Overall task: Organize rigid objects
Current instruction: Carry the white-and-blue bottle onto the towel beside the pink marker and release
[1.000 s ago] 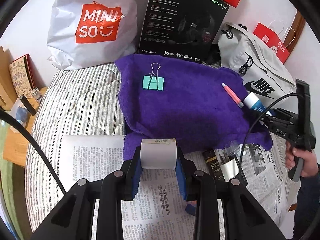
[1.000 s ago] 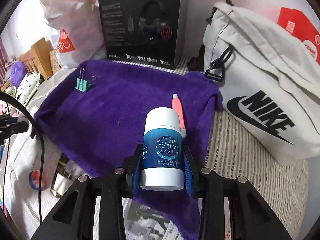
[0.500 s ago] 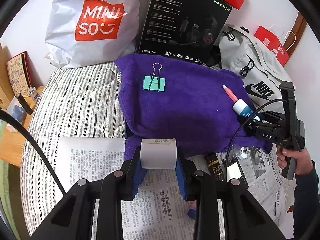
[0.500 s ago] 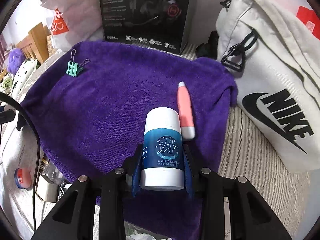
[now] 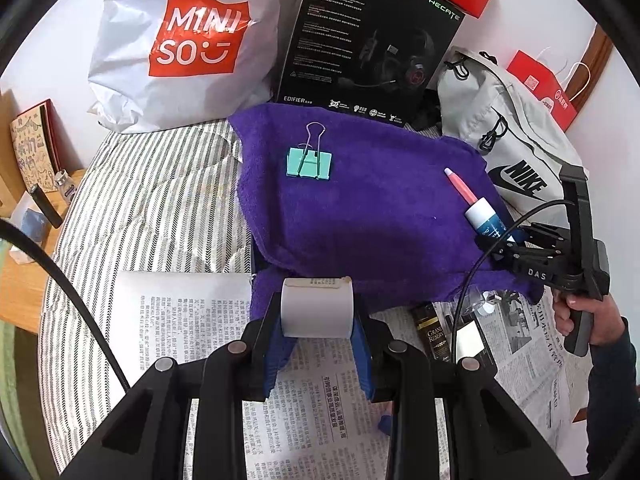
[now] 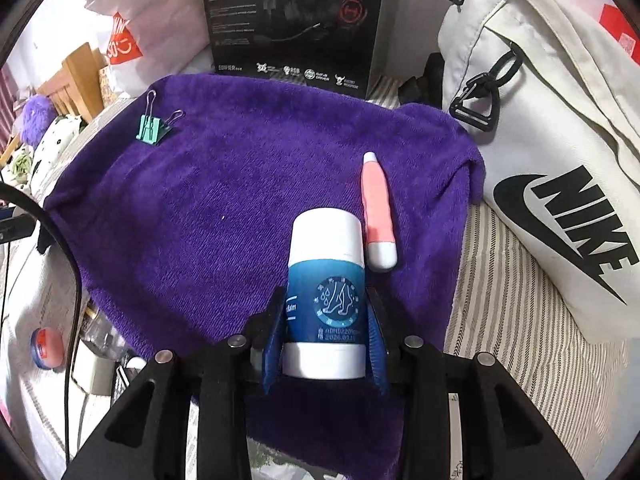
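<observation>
1. The right gripper (image 6: 326, 340) has a blue-and-white bottle (image 6: 326, 280) between its blue pads. Its jaws have just been opening, and a thin gap shows beside the bottle on the right, so the hold looks as if it is being let go.
2. The bottle lies on the near right part of the purple towel (image 6: 240, 200), its long axis running straight ahead from the tongs, white cap pointing away.
3. A pink tube (image 6: 378, 212) lies just beside the bottle on its right and about parallel to it; I cannot tell whether they touch. My reading is that the next move turns on this: the gripper should back straight off along the bottle's axis, so the right pad does not nudge the tube.
4. The left gripper (image 5: 316, 332) is closed on a white paper roll (image 5: 316, 308), held crosswise over the newspaper (image 5: 180, 320) at the towel's near edge. The towel lies directly ahead of it.
5. A green binder clip (image 5: 309, 163) sits at the towel's far left, well apart from the bottle and tube.
6. Hard to make out: the small things on the newspaper beside the towel, partly behind a black cable (image 5: 476, 280), and whether the bottle's base rests fully on the towel.
</observation>
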The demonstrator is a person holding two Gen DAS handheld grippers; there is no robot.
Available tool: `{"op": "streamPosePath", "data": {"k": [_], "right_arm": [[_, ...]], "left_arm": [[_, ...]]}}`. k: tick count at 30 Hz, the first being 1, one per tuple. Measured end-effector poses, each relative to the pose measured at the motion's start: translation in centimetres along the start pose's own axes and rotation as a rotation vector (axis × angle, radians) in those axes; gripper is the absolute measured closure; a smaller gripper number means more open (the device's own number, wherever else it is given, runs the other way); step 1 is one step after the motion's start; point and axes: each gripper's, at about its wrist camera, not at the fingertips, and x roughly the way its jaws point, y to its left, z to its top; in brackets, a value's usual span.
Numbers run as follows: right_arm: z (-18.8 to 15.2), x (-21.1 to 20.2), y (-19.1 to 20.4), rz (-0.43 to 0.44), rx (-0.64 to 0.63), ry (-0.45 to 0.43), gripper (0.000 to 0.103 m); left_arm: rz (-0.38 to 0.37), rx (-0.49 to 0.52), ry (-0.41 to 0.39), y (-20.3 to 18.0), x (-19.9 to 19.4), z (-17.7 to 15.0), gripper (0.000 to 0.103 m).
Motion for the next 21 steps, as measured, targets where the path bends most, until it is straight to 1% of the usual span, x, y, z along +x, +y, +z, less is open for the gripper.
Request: {"op": "streamPosePath", "data": {"k": [3, 7, 9, 10, 12, 19, 21], "right_arm": [[-0.2, -0.5, 0.2, -0.012, -0.020, -0.001, 0.053], [-0.3, -1.9, -0.2, -0.003, 0.013, -0.005, 0.053], [-0.3, -2.9, -0.5, 0.016, 0.030, -0.024, 0.052], [-0.4, -3.4, -0.6, 0.014, 0.030, -0.036, 0.051], [-0.7, -4.3, -0.8, -0.010, 0.041, -0.065, 0.046], [-2.1, -6.9, -1.7, 0.014, 0.129, -0.108, 0.046], [-2.5, -7.6, -2.0, 0.038, 0.175, -0.128, 0.046]], "left_arm": [[-0.004, 0.009, 0.007, -0.4, 0.3, 0.1, 0.074], [-0.034, 0.013, 0.031, -0.7, 1.1, 0.7, 0.074], [-0.014, 0.043, 0.041, -1.3, 1.5, 1.2, 0.074], [-0.006, 0.056, 0.034, -1.5, 1.4, 1.3, 0.074], [-0.017, 0.047, 0.025, -1.6, 1.3, 1.7, 0.074], [-0.016, 0.064, 0.012, -2.6, 1.4, 3.4, 0.074], [-0.003, 0.069, 0.008, -2.8, 1.8, 4.3, 0.074]]}}
